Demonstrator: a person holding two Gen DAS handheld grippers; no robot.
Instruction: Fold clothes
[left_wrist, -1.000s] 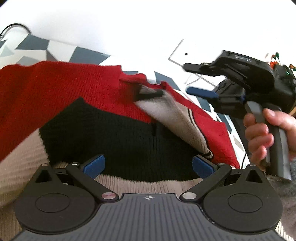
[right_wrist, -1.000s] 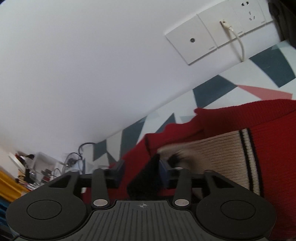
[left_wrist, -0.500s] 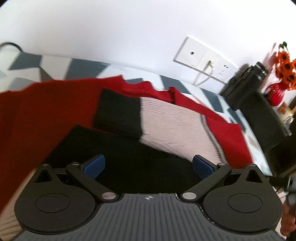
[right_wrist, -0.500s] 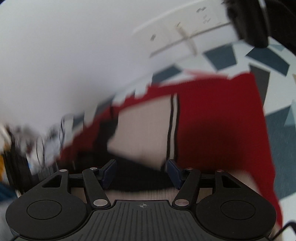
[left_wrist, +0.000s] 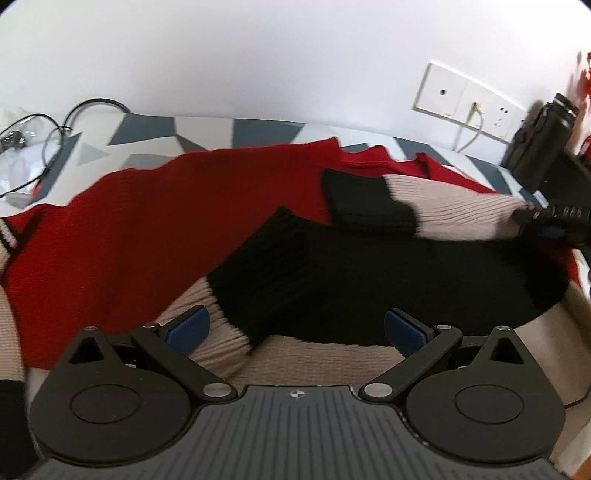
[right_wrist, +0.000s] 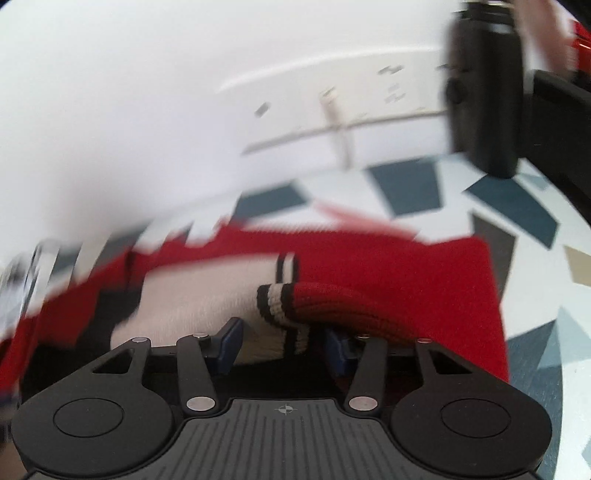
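The red, black and beige ribbed knit sweater (left_wrist: 155, 236) lies spread on the tabletop with the grey, white and pink geometric pattern (left_wrist: 207, 129), just in front of the white wall. Its body is red toward the far edge, with a broad black block in the middle and beige knit nearest you. One sleeve (left_wrist: 424, 210), black at its end, then beige, lies folded across the body toward the right. In the right wrist view the sleeve's beige turns to red past two thin black stripes.

Your left gripper (left_wrist: 295, 330) hovers over the black and beige panel with its blue pads wide apart, gripping nothing.

Your right gripper (right_wrist: 282, 343) is closing its jaws, with the striped fold of sleeve bunched between the pads; whether they press it yet, I cannot tell.
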